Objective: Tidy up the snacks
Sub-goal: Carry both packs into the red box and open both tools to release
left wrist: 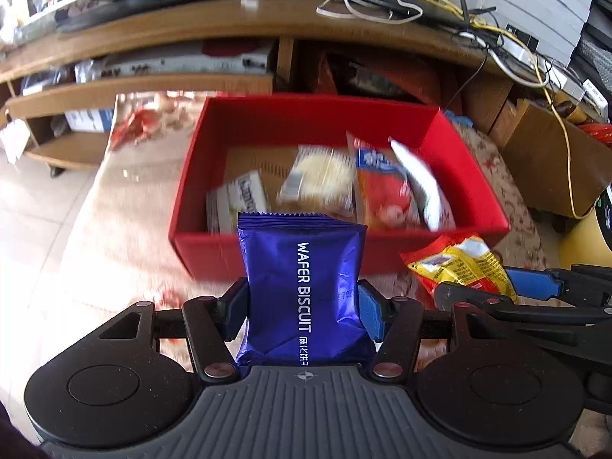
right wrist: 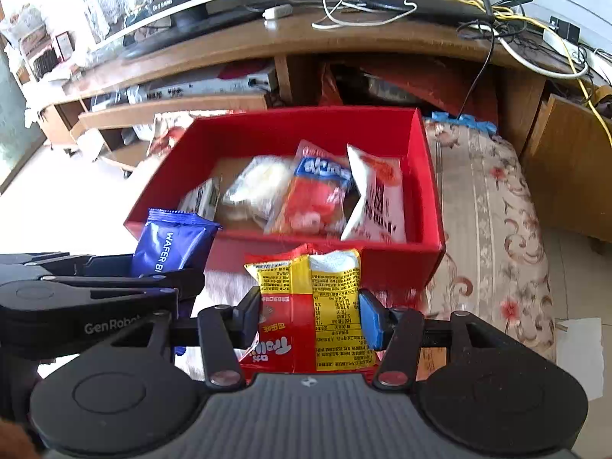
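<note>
Both hands are mid-carry, each w/ one snack, just short of the open red cardboard box (left wrist: 468,176) that sits on a floral-patterned cloth surface (right wrist: 493,206) in front of a wooden TV stand (right wrist: 344,44).

Left gripper (left wrist: 304,306): jaws clenched on a shiny blue foil packet marked "WAFER BISCUIT" (left wrist: 302,290), held upright, top seam up, pads pressing both side edges. In the left wrist view the packet overlaps the box's near wall, so it looks to be at or just before the rim, not yet inside.

Right gripper (right wrist: 310,315): jaws clenched on a red-and-yellow plastic snack bag w/ printed text (right wrist: 317,306), also upright, also in front of the near wall. The two grippers are side by side, close together.

Box already holds approx four items: a white-and-grey pack (right wrist: 202,199) at left, a clear bag of pale biscuits (right wrist: 256,187), a red-orange pack w/ blue label (right wrist: 317,195), and a white pouch w/ red print (right wrist: 378,199) leaning at right. Contents are blurred, so details are unclear.

Step in hand, as I read it: transport of two snacks to the box. Next move likely needs both packets carried over the near wall, lowered into free space (front-left looks least crowded), then jaws let go. Watch that the grippers don't bump each other or the wall.
</note>
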